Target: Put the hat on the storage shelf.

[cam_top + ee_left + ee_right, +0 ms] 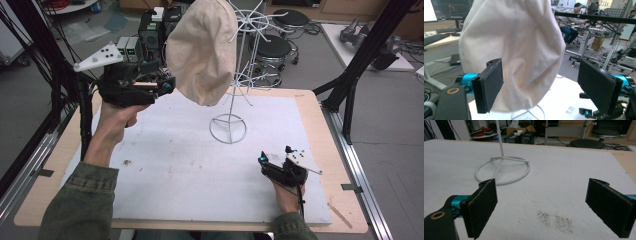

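Cream cap [201, 50] hung on white wire rack [239, 75]; left claw [540, 87] spread wide beside it, right claw [549, 212] wide, low over desk [175, 165].

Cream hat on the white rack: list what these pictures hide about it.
- High view: the hat covers the rack arm it hangs from, so its hold is hidden.
- Left gripper view: the hat's top is cut off by the frame edge.
- Left tool: jaws open; whether a pad touches the cloth is unclear.
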`<move>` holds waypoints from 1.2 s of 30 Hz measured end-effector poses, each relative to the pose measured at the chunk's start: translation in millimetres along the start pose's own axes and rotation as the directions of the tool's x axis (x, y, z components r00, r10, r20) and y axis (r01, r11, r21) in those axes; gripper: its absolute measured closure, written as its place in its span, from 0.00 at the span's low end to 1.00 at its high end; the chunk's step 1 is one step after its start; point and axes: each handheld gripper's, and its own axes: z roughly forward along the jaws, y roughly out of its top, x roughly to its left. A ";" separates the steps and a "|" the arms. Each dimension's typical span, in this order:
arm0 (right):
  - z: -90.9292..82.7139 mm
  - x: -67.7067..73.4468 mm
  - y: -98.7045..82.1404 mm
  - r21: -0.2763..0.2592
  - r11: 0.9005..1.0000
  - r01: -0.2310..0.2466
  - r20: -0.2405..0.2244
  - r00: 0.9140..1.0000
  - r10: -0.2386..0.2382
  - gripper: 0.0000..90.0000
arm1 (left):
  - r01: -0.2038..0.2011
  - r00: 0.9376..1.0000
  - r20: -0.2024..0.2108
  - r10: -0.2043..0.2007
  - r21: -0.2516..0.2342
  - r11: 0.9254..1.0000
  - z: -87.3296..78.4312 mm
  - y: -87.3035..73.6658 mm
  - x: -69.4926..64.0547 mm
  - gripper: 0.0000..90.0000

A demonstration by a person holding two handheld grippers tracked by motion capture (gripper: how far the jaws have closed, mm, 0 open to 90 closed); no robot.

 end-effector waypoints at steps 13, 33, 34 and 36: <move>0.9 1.1 -0.3 0.003 1.000 0.005 0.000 1.000 -0.005 0.10 | 0.026 0.998 -0.063 -0.026 0.002 1.000 -30.3 -50.5 2.8 0.23; 0.9 2.8 -0.4 0.006 1.000 0.004 0.000 1.000 -0.004 0.10 | 0.113 0.971 -0.212 -0.108 0.011 0.994 -71.1 -124.6 21.1 0.23; 0.9 2.7 -0.4 0.006 1.000 0.006 0.001 1.000 -0.006 0.10 | 0.122 0.969 -0.218 -0.117 0.012 0.992 -73.1 -128.9 22.6 0.23; 0.9 2.8 -0.5 0.008 1.000 0.007 0.002 1.000 -0.007 0.10 | 0.127 0.965 -0.232 -0.121 0.010 0.992 -77.6 -137.2 23.6 0.23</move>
